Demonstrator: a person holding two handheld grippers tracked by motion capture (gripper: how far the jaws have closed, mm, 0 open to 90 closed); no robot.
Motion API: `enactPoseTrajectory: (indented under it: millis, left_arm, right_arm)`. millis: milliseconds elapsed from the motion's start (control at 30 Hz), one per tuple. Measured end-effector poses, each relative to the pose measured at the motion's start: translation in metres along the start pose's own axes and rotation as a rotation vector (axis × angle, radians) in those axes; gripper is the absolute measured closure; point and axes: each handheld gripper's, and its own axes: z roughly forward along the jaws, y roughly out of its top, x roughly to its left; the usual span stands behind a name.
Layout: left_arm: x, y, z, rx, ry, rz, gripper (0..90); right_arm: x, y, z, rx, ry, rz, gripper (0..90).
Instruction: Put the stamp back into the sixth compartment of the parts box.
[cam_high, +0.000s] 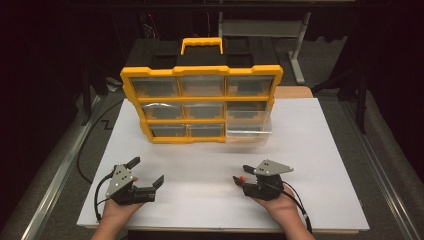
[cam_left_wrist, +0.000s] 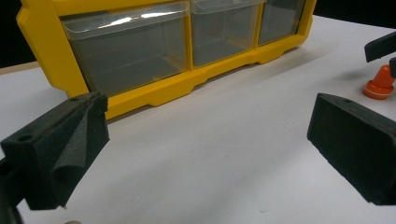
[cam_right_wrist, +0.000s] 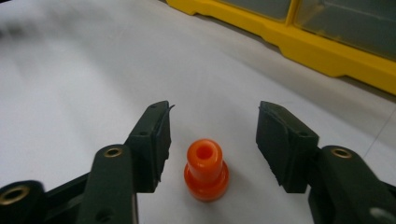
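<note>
Orange plug (cam_right_wrist: 206, 169) upright between right gripper (cam_right_wrist: 212, 140) jaws, seemingly untouched

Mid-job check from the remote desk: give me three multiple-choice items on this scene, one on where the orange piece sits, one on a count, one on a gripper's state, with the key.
1. Where is the orange piece?
A. Inside a drawer
B. On the white table, between the right gripper's jaws
C. On top of the cabinet

2. How many rows of clear drawers does the yellow drawer cabinet show in front?
A. Three
B. One
C. Five

3. How does the left gripper stand?
A. Shut on the orange piece
B. Shut on a drawer
C. Open, nothing between its jaws

Key: 1 B, the right gripper view shows it upright on the table with a gap to each pad. 2 A, the high view shows three rows. 3 C, its jaws stand wide apart over bare table.
</note>
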Motion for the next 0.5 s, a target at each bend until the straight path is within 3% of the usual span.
enactPoseTrajectory:
  millis: [133, 500]
  left_arm:
    - [0.0, 0.0, -0.0001, 0.0, -0.003, 0.002, 0.5]
    - [-0.0005, -0.0003, 0.0001, 0.001, -0.009, 0.004, 0.5]
  right_arm:
    - [-0.0004, -0.0043, -0.0006, 0.018, 0.009, 0.0, 56.4]
    - [0.0042, -0.0088, 0.0001, 0.039, -0.008, -0.042, 67.4]
